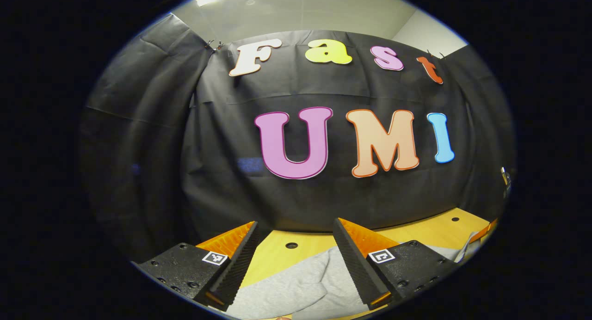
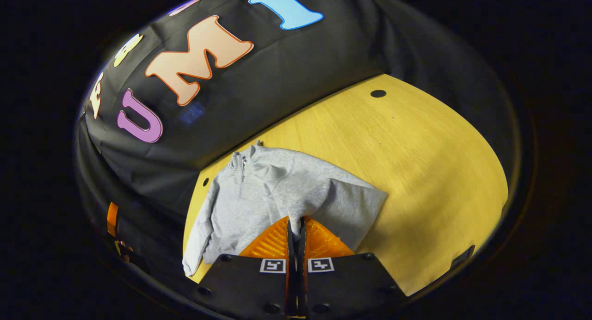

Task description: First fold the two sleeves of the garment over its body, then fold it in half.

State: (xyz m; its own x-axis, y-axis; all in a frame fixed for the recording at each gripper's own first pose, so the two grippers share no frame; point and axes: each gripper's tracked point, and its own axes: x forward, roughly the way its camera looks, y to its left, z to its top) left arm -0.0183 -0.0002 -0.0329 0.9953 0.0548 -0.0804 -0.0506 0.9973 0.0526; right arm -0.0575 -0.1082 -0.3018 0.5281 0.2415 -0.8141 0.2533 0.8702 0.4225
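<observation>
No readable text, square coded tags on each tool (patterns, not words)

Garment showing as soft matt knit cloth; table showing smooth wood grain; wall hanging as matt creased cloth.

A garment is spread on a table backed by the booth's cloth wall, its collar toward that wall. One sleeve is laid across its body; the other is draped at the table's edge. The right gripper is pinched on the folded sleeve, while the left gripper is held parted above the garment's near part.
</observation>
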